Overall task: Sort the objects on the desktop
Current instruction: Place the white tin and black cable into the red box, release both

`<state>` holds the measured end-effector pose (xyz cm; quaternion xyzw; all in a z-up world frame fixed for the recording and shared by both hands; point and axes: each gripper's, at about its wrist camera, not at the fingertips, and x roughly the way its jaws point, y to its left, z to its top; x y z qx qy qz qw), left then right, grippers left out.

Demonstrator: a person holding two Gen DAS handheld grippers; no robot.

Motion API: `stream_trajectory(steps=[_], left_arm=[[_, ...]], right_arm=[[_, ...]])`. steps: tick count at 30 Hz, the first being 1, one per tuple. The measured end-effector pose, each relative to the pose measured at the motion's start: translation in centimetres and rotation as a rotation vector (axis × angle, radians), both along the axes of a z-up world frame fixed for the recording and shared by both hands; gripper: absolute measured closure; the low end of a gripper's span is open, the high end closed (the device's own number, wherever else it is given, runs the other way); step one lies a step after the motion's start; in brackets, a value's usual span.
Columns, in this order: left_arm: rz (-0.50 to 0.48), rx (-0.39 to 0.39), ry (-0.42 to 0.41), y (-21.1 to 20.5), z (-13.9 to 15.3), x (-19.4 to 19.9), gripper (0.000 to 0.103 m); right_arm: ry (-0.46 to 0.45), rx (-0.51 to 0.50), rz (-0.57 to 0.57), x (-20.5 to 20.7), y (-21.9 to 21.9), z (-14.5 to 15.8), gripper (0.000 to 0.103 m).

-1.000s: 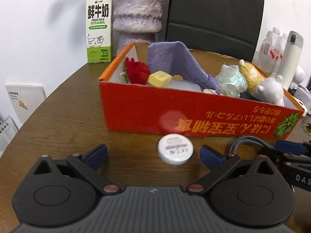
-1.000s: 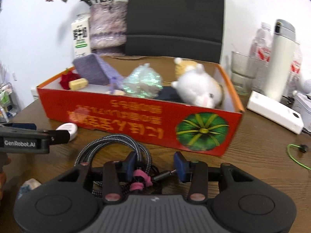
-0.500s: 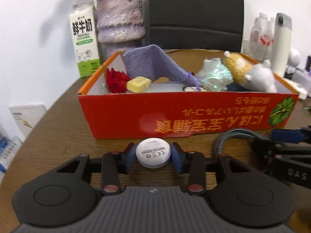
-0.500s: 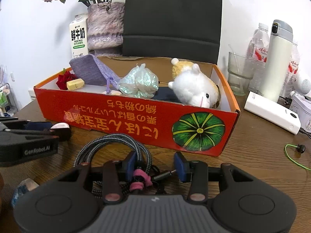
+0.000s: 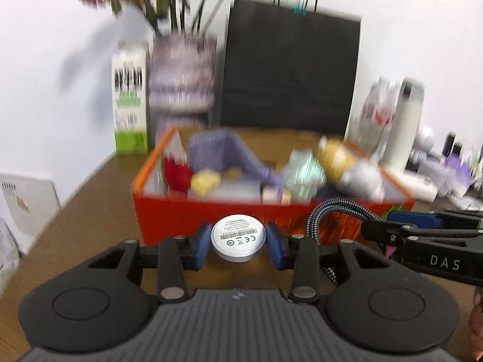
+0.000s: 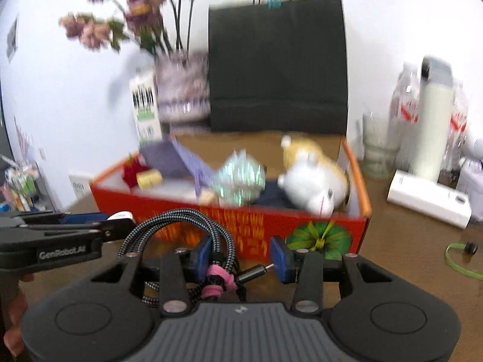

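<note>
The left gripper clamps a white round disc by its edges, in front of the red box. The right gripper grasps a braided cable coil there too. Carry both level past the near wall before releasing, so neither snags.

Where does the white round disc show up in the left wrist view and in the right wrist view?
Left wrist view: the white round disc sits low centre, clamped between the left gripper pads, in front of the red cardboard box.
Right wrist view: only a white sliver of it shows at left, at the left gripper's tip, beside the braided cable.
Shared landmark: the red cardboard box.
</note>
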<state>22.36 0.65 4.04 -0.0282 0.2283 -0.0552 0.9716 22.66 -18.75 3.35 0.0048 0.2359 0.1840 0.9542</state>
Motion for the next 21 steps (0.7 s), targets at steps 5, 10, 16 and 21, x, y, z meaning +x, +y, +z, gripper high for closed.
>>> stream_trajectory(steps=[5,10,16,21], left_arm=[[0.007,-0.009,-0.143,-0.5,3.7,-0.7,0.063],[0.038,-0.087,-0.188,-1.2,5.3,2.7,0.063],[0.083,-0.124,-0.133,0.0,4.5,7.9,0.063],[0.092,-0.102,-0.080,0.5,2.9,10.9,0.063]], right_arm=[[-0.080,0.027,-0.043,0.2,-0.6,2.5,0.062],[-0.112,0.070,-0.091,2.5,-0.1,3.8,0.062],[-0.124,0.056,-0.109,6.4,1.6,3.7,0.062],[-0.090,0.014,-0.106,9.8,3.3,2.5,0.062]])
